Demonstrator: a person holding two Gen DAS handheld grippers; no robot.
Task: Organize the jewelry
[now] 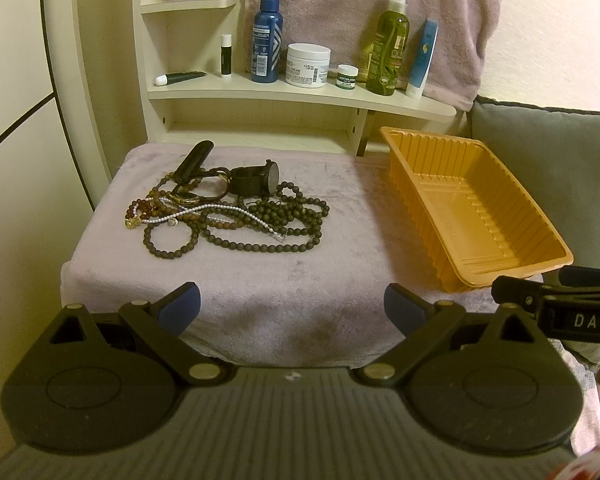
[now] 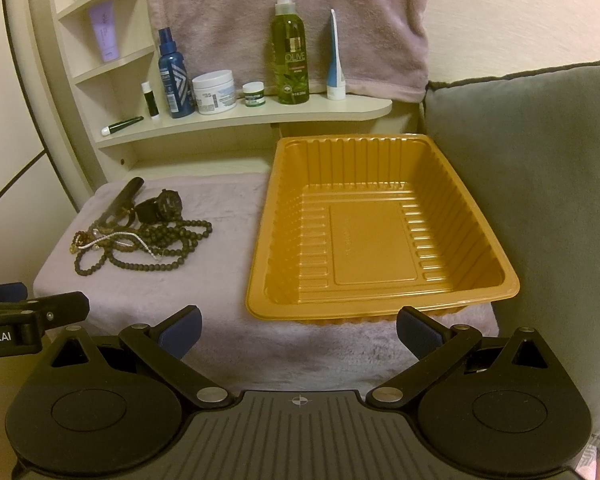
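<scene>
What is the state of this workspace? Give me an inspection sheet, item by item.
Surface: lilac plush towel covering a raised pad.
Job's things: tangled pile of dark wooden bead strands, a white pearl strand and a black wristwatch on the towel's left; empty ribbed orange plastic tray on its right.
Clutter: toiletry bottles, jars and tubes on the cream shelf behind.
Grippers: left gripper and right gripper both open, fingers holding nothing, short of the towel's near edge.
Cables: nothing seen.
Surroundings: grey cushion right of the tray.
</scene>
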